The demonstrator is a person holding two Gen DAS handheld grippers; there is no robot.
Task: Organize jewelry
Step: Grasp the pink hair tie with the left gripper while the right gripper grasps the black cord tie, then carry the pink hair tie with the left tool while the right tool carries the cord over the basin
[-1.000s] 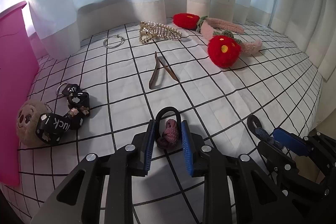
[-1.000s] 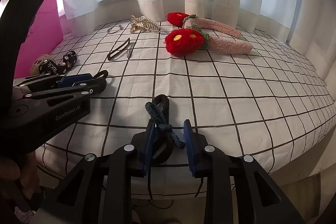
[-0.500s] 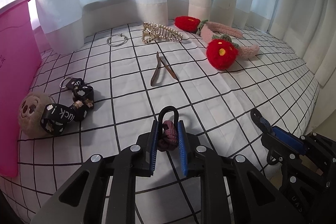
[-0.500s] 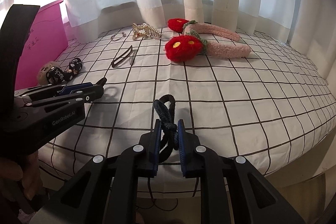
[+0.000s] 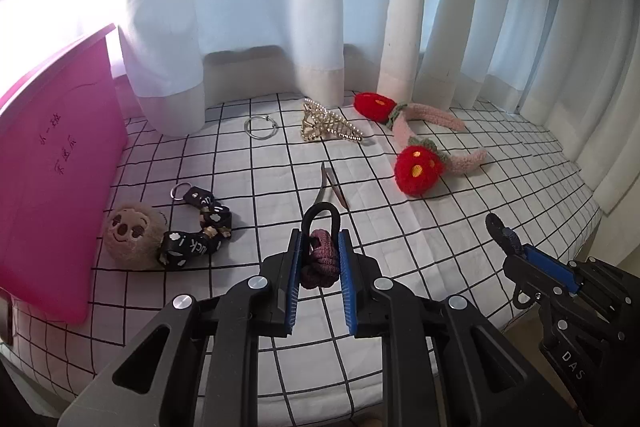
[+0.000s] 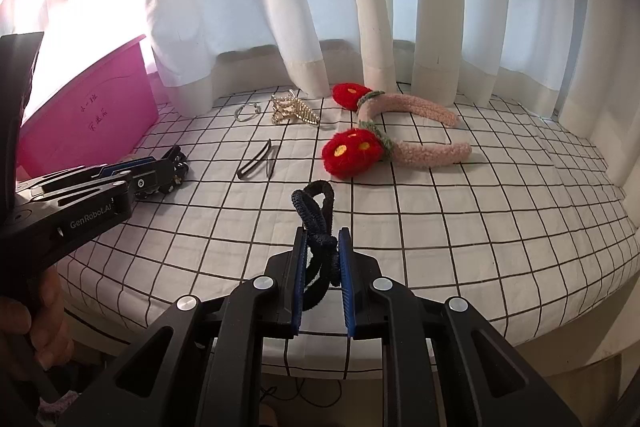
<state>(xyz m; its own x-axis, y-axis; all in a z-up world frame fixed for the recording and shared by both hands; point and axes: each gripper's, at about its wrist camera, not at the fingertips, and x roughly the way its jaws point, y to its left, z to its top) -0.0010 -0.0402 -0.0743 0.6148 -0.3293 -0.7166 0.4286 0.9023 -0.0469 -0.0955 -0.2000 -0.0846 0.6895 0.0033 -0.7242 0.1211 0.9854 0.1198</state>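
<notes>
Your left gripper (image 5: 319, 259) is clamped on the pink hair tie (image 5: 319, 259) and your right gripper (image 6: 322, 255) on the dark hair tie (image 6: 316, 217), both lifted near the tabletop's (image 6: 480, 211) front edge. Headband (image 6: 400, 131), claw clip (image 5: 326, 127), ring (image 5: 260, 127), hairpin (image 5: 330, 187) and keychain (image 5: 168, 235) remain unsorted; the pink bin (image 5: 52, 167) on the left looks like their destination.

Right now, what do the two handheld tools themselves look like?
Both are matte black plastic with triangular cutouts and silver screws. The left tool and right tool have blue ribbed pads inside the fingers. White lettering reads GenRobot.AI on the left tool's side and DAS on the right's. A bare hand grips the left one.
</notes>
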